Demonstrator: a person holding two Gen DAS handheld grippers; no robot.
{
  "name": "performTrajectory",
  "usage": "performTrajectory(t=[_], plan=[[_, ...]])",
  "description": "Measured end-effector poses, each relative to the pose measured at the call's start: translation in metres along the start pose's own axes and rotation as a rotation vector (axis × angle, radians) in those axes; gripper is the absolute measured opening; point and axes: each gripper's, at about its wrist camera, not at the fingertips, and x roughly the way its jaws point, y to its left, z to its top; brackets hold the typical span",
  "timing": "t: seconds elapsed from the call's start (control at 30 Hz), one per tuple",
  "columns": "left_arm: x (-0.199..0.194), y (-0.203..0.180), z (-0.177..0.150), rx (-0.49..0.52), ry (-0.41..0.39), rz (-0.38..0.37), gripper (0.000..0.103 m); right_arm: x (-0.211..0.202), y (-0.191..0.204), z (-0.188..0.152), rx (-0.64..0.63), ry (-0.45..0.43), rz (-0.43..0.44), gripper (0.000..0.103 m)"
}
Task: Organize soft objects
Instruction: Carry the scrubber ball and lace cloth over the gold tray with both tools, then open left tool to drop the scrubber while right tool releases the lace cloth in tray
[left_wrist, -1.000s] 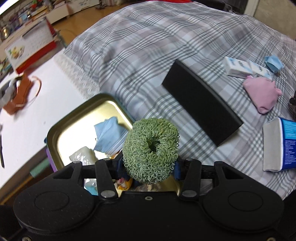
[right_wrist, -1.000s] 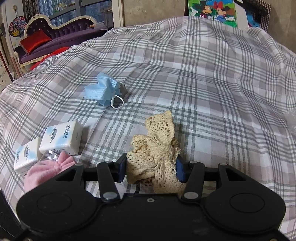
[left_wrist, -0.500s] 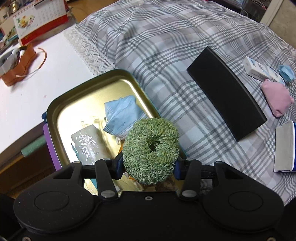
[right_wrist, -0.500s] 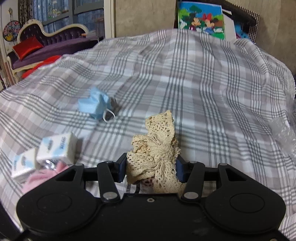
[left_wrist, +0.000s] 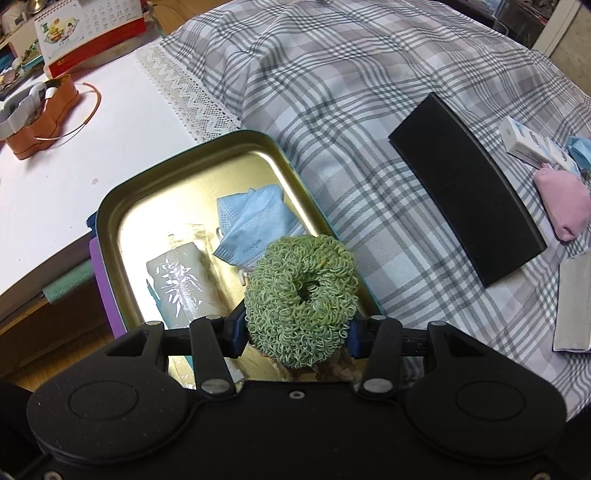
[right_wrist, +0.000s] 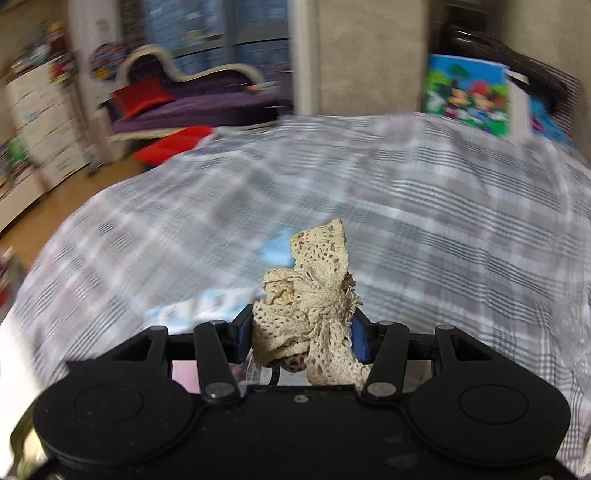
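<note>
My left gripper (left_wrist: 295, 328) is shut on a green curly scrunchie (left_wrist: 301, 299) and holds it above the near right corner of a gold metal tin (left_wrist: 155, 173). In the tin lie a blue face mask (left_wrist: 251, 225) and a clear-wrapped grey packet (left_wrist: 181, 280). My right gripper (right_wrist: 303, 339) is shut on a cream lace hair tie (right_wrist: 314, 306), lifted above the plaid bedspread (right_wrist: 443, 240). The right wrist view is blurred by motion.
On the plaid bedspread (left_wrist: 351, 92) lie a black curved case (left_wrist: 465, 188), a pink pouch (left_wrist: 565, 210), tissue packs (left_wrist: 528, 144) and a blue-and-grey pack (left_wrist: 572, 302). A white table (left_wrist: 74, 155) with an orange holder (left_wrist: 40, 122) stands left. A purple sofa (right_wrist: 192, 107) is far off.
My left gripper has carried the scrunchie left and over the tin, so more of the tin shows. My right gripper has lifted and swung with the lace tie; its view has blurred.
</note>
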Motion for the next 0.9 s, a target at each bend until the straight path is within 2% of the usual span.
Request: performTrajectory(t=[0.13, 0.33, 0.53, 0.7, 0.8, 0.9], plan=[[-0.002, 0.011, 0.004, -0.037, -0.008, 0.012, 0.048, -0.013, 0.043, -0.025, -0.102, 0.066, 0.145, 0.051], [-0.004, 0.032, 0.015, -0.09, -0.008, 0.03, 0.048, -0.003, 0.113, -0.08, -0.231, 0.225, 0.336, 0.051], [-0.01, 0.059, 0.044, -0.114, -0.006, 0.068, 0.048, 0.011, 0.183, -0.13, -0.357, 0.351, 0.407, 0.051], [-0.006, 0.078, 0.072, -0.108, -0.01, 0.16, 0.048, 0.01, 0.22, -0.162, -0.447, 0.405, 0.462, 0.051], [0.003, 0.084, 0.078, -0.126, 0.014, 0.149, 0.049, 0.011, 0.237, -0.175, -0.486, 0.426, 0.482, 0.051], [0.014, 0.081, 0.078, -0.132, 0.058, 0.103, 0.05, 0.012, 0.251, -0.185, -0.518, 0.45, 0.498, 0.051]])
